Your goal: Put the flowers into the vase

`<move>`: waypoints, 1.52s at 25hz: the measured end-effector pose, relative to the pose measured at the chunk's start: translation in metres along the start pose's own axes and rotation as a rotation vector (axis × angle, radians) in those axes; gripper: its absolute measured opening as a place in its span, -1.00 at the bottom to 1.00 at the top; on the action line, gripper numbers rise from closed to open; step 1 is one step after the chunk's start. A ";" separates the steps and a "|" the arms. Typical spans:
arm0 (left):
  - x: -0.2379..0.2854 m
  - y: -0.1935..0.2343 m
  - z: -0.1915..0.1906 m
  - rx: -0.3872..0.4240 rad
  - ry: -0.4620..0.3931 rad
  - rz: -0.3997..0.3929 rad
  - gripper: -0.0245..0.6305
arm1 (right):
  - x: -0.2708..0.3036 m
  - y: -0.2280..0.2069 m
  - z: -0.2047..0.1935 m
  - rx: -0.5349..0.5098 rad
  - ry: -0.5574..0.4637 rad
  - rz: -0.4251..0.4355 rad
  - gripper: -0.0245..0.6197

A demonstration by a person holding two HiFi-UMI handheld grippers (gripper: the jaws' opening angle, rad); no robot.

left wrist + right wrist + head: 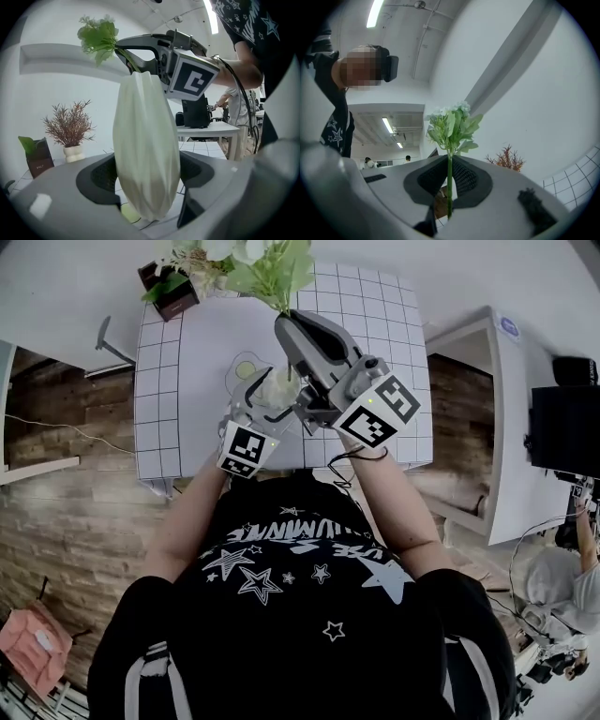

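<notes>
A pale ribbed vase (146, 154) stands on a green coaster (127, 213) on the grid-patterned table (178, 381). My left gripper (146, 190) is shut on the vase's body, a pad against each side. My right gripper (449, 192) is shut on the thin green stem (449, 178) of a sprig of white flowers (452, 124) with green leaves. In the head view the right gripper (287, 322) hangs above and just beyond the vase (280, 388), tilted upward, and the flowers (267, 268) stick out past its tips. The stem's lower end is hidden between the jaws.
At the table's far left stand a small pot of reddish dried plant (70, 129) and a dark box with a green leaf (37, 157). A second white table (487, 399) is to the right, with a monitor (194, 112) on it. People are in the background.
</notes>
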State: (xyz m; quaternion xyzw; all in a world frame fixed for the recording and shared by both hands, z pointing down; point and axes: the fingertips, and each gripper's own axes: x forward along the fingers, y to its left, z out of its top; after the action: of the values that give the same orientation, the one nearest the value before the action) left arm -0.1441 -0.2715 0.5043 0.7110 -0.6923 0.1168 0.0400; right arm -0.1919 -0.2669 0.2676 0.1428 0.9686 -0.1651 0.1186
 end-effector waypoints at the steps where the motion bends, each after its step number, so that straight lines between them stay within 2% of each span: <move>1: 0.000 0.000 0.002 0.004 -0.004 -0.002 0.26 | -0.001 0.000 -0.003 -0.006 0.008 0.004 -0.82; 6: 0.000 0.000 0.007 0.013 -0.013 -0.006 0.26 | -0.012 0.005 -0.015 -0.025 0.026 0.032 -0.82; 12: 0.000 0.000 0.007 0.014 -0.012 -0.009 0.26 | -0.030 0.001 -0.030 -0.011 0.044 0.001 -0.80; 18: 0.001 0.002 0.005 0.013 -0.011 -0.009 0.26 | -0.043 0.003 -0.048 -0.058 0.114 -0.009 -0.80; 21: 0.001 0.001 0.006 0.016 -0.010 -0.011 0.26 | -0.050 0.003 -0.051 -0.055 0.110 -0.027 -0.79; 33: 0.001 0.001 0.006 0.005 -0.014 -0.014 0.26 | -0.058 0.015 -0.050 -0.281 0.204 -0.071 -0.77; 38: 0.001 0.002 0.005 -0.003 -0.012 -0.014 0.26 | -0.055 0.016 -0.055 -0.293 0.198 -0.109 -0.79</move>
State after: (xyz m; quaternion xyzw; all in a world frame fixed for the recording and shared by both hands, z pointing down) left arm -0.1459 -0.2740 0.4993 0.7166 -0.6875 0.1111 0.0375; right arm -0.1462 -0.2455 0.3288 0.0870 0.9956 -0.0138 0.0332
